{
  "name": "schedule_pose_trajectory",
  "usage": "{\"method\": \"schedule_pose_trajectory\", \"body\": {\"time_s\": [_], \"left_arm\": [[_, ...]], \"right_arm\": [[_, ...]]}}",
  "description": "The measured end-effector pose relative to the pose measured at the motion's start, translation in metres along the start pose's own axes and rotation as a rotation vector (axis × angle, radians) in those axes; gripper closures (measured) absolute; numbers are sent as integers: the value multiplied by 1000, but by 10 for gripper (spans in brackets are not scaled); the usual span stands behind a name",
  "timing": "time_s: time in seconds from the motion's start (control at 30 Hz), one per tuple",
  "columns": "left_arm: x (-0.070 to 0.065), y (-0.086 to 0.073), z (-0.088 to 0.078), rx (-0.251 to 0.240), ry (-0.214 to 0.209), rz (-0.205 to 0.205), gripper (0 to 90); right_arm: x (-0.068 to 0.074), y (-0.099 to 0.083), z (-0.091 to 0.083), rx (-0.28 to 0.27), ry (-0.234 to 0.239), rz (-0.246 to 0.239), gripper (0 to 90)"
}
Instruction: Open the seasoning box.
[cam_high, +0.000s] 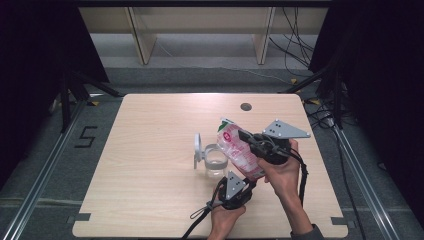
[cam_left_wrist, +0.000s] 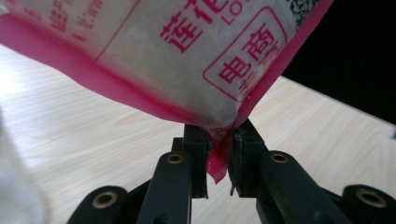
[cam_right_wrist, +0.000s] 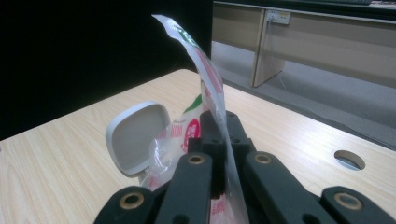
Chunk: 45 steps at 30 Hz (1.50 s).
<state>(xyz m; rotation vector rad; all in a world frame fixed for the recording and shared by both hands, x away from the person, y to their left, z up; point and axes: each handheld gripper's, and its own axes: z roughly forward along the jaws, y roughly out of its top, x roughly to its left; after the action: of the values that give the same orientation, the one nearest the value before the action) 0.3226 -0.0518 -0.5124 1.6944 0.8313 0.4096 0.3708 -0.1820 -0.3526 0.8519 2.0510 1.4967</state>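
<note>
A pink and white plastic bag (cam_high: 239, 149) with a white filling hangs tilted above a clear container (cam_high: 215, 161) whose white hinged lid (cam_high: 198, 146) stands open at its left. My left gripper (cam_high: 241, 183) is shut on the bag's lower pink corner (cam_left_wrist: 217, 161), at the near end. My right gripper (cam_high: 248, 137) is shut on the bag's edge (cam_right_wrist: 223, 135) higher up, near its open top. In the right gripper view the white lid (cam_right_wrist: 134, 136) shows to the left of the jaws.
The light wooden table (cam_high: 150, 165) has a round cable hole (cam_high: 245, 106) near its far edge. Black frame rails and cables lie on the floor on both sides, and wooden furniture legs stand beyond the table.
</note>
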Motion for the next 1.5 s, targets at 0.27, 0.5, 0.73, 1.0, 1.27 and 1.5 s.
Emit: {"method": "schedule_pose_trajectory", "body": {"time_s": [0.27,0.5,0.73,1.0,1.27,1.5], "left_arm": [[0,0,6,-31,-5,-25,786],[-1,2,8,-41,-3,-25,788],[-1,4,9,-56,5,-32,788],[-2,5,11,-68,-1,-31,788],[-5,6,11,-79,4,-34,789],[-5,6,12,-72,-5,-36,789]], "right_arm": [[4,1,11,14,-11,15,900],[9,4,19,51,-16,3,900],[11,6,22,43,-18,-3,900],[10,7,27,48,-13,-9,900],[10,9,32,58,-2,-35,900],[10,8,37,75,-3,-48,900]]}}
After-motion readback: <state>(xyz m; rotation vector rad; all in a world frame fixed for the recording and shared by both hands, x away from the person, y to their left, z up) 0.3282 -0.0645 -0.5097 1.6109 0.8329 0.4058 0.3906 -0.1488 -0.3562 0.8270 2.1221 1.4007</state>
